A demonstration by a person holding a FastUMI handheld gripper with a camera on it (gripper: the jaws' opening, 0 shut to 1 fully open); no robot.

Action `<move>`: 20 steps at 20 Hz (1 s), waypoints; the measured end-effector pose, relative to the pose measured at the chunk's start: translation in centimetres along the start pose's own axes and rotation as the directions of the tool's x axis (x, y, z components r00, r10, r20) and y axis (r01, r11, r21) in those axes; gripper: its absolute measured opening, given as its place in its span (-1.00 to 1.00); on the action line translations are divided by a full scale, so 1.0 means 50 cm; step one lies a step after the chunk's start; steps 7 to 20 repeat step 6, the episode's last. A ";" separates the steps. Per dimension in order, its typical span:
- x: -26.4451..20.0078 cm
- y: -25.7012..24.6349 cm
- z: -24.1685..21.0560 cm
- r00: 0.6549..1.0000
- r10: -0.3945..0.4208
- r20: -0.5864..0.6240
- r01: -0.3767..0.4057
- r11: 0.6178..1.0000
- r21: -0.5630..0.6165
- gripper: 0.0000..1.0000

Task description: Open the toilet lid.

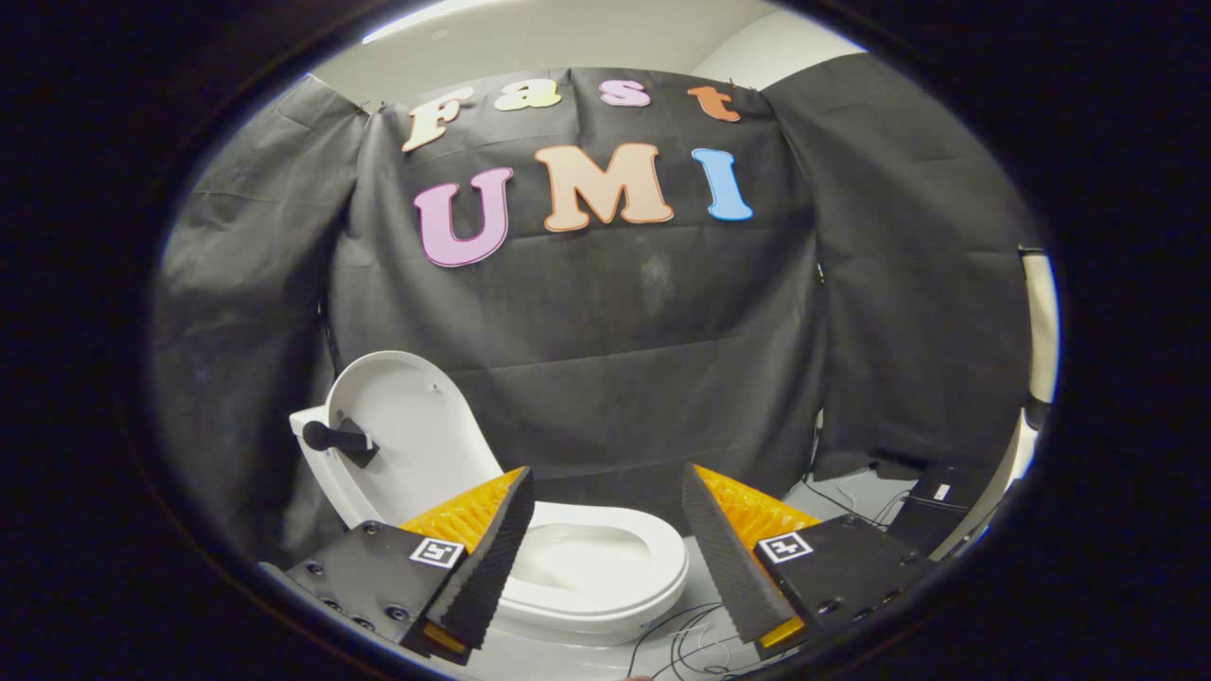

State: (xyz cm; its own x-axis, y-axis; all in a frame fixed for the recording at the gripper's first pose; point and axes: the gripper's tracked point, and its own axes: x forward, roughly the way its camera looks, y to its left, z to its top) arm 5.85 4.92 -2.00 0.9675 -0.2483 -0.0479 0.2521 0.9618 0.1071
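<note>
Beyond our fingers, the toilet lid [416, 426] stood raised above the seat [605, 567]. Our gripper [605, 515] gaped wide, holding nothing.

No readable text; the claw [605, 530], spread apart, bears only coded squares

Toilet lid [416, 426] stands raised, black handle [339, 438] on it; bowl [605, 567] exposed; gripper [605, 530] fingers spread apart, holding nothing.
</note>
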 end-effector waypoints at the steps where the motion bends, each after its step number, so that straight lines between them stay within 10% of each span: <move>1: -0.001 -0.002 -0.002 1.000 -0.002 0.000 0.002 1.000 0.006 0.94; 20: 0.006 0.005 -0.023 0.999 0.005 -0.037 -0.005 1.000 0.000 0.94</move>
